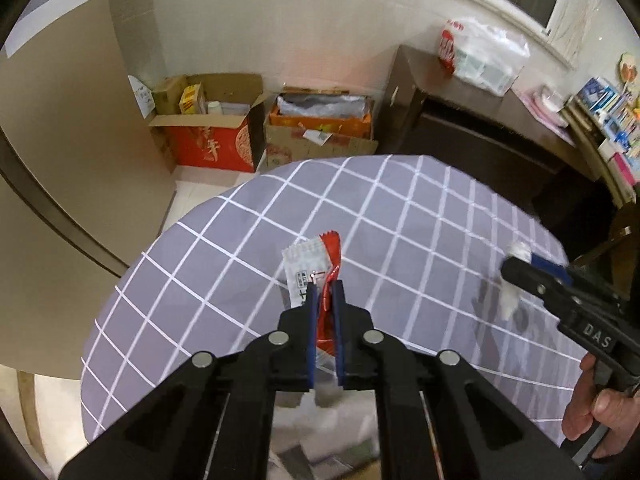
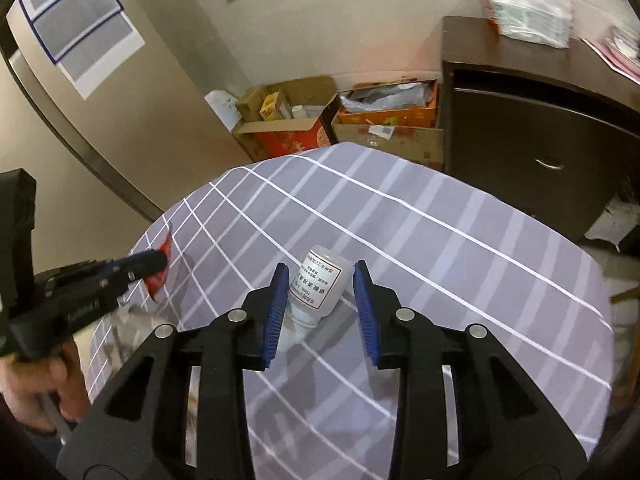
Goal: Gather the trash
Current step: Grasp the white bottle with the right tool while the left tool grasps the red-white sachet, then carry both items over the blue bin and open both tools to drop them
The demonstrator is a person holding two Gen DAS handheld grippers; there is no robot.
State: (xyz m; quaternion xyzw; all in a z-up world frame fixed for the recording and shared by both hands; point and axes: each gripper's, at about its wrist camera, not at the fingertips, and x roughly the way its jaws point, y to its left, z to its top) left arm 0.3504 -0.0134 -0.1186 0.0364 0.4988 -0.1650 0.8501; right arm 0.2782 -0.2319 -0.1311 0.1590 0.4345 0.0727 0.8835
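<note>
Checked tablecloth [image 2: 440, 240] — one wrapper [image 1: 316, 268], one bottle [image 2: 320, 284].

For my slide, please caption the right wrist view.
Open right gripper straddles a small white bottle lying on the checked tablecloth.

A grey tablecloth with a white grid [image 1: 400, 216] is seen covering the round table. Behind it at 12 o'clock, a red cardboard box [image 1: 212, 140] and an orange cardboard box [image 1: 320, 124] are set side by side on the floor. At 2 o'clock a dark cabinet [image 2: 532, 136] is topped by a plastic bag [image 2: 528, 4].
</note>
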